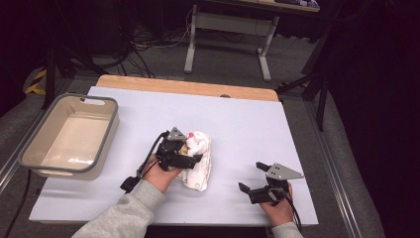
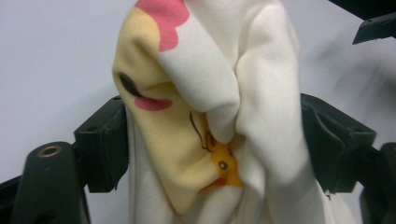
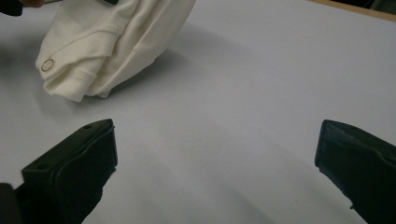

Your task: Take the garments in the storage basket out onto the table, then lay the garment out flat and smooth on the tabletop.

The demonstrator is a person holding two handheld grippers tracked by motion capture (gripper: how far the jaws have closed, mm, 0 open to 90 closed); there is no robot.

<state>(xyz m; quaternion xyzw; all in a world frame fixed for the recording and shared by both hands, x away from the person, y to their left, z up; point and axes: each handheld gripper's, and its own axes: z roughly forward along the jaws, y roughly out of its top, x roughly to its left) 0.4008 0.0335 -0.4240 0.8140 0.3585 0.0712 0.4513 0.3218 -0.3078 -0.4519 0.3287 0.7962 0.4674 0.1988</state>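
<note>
Fingers (image 2: 100, 144) of left gripper (image 1: 193, 157) spread wide, one either side of white garment (image 2: 261, 93); cloth bunched in the gap and brushing both inner faces, folds loose, no visible pinch. Noted on the cloth in left gripper view: yellow chick print (image 2: 159, 140) with pink patches and a small orange beak.

Fingers (image 3: 74, 172) of right gripper (image 1: 251, 176) wide apart, nothing between them but bare table surface. Right gripper held low at the near right of the table, well apart from the garment, pointed towards it.

Garment located near the middle of the white table (image 1: 247, 124), slightly towards the near edge, lying crumpled in a heap. Resting on the surface, as confirmed in right gripper view: hem and a round snap button (image 3: 46, 65) lying flat on the table. Left hand (image 1: 161, 173) directly beside the heap on its left, grey sleeve (image 1: 124, 215) entering from the bottom edge.

Grey-rimmed beige bin (image 1: 42, 128) at the left edge of the table, well apart from garment and both grippers. Wooden strip (image 1: 188, 88) visible along the far edge.
</note>
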